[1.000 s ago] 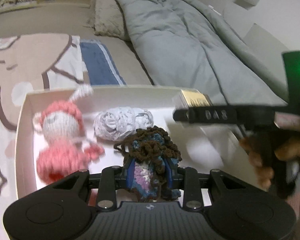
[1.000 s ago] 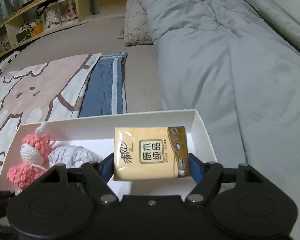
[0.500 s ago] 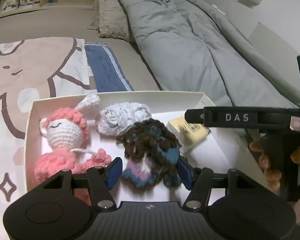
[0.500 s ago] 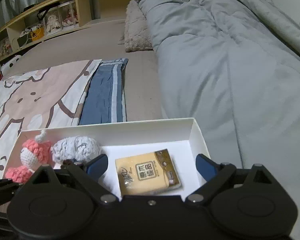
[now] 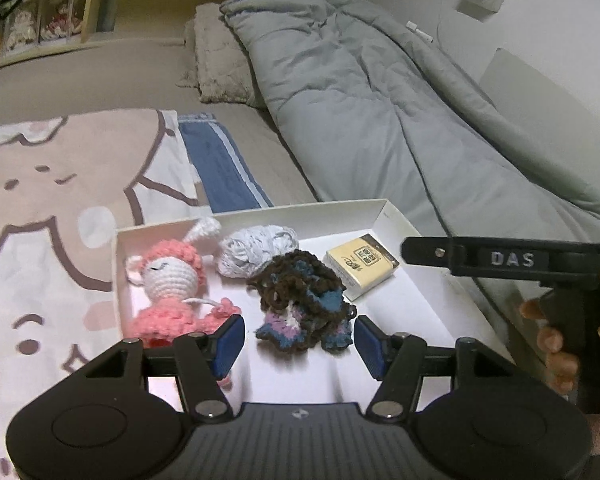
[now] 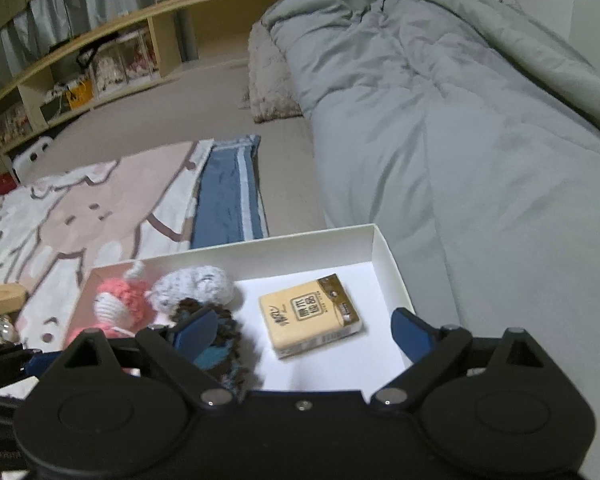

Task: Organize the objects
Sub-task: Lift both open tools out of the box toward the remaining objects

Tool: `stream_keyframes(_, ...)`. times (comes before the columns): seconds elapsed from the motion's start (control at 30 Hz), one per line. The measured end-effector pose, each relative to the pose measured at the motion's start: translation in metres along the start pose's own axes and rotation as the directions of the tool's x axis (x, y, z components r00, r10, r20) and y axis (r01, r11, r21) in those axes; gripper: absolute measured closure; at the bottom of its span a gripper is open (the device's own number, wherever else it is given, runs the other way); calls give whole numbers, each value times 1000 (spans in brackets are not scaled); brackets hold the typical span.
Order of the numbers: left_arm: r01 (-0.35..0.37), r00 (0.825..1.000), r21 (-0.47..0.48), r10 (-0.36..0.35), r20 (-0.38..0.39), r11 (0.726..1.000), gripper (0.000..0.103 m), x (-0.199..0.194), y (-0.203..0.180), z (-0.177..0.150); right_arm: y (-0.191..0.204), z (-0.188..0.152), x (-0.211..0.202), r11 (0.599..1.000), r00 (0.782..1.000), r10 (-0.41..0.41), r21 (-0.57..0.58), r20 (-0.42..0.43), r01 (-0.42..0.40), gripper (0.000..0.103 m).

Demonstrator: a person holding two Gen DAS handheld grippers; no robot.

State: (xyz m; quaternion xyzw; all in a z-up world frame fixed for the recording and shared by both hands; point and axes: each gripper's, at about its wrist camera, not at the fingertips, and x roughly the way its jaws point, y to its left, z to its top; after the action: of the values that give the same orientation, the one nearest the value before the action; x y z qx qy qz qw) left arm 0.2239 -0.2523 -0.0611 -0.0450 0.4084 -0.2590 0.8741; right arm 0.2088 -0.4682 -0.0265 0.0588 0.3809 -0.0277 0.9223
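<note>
Left wrist view, scanning left to right: white box (image 5: 384,216) sits on the bed, holding 4 items. Pink crochet doll (image 5: 172,284) lies at the box's left end; grey-white yarn ball (image 5: 256,248) just right of it, toward the far wall; brown-and-blue knit piece (image 5: 304,304) near centre; tissue pack (image 5: 362,266) right of that, lying flat on the box floor. Left gripper (image 5: 298,340) stands open, pads apart on either side of the knit piece, not pressing it. Right gripper (image 6: 304,330) is spread wide over the tissue pack, nothing held; a hand (image 5: 560,344) grips its handle at far right.

Judgement: placement step looks finished for both items, release done. A tan block (image 6: 2,298) lies outside the box on the left. Next move likely calls for lifting clear of the box walls, then reaching for whatever remains loose.
</note>
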Motion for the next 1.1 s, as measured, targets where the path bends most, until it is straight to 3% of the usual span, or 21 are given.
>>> stream_keyframes(0.33,-32,999,29,31,38,999,28,-53,0,1,12,-15,-63,1000,998,-8,26,64,6,8)
stream_keyframes(0.6,-39,995,61,34,89,997,5,-92,-3,-3,28,-32,-106,1000,993,-21,23,115,18,6)
stream_keyframes(0.8,-56,991,78,46,125,995,1,-114,-2,-9,40,-47,-131,999,987,-36,6,154,35,0)
stream_keyframes(1.1,-83,987,98,68,145,992,0,-140,7,-20,45,-63,-159,999,981,-51,26,189,47,0)
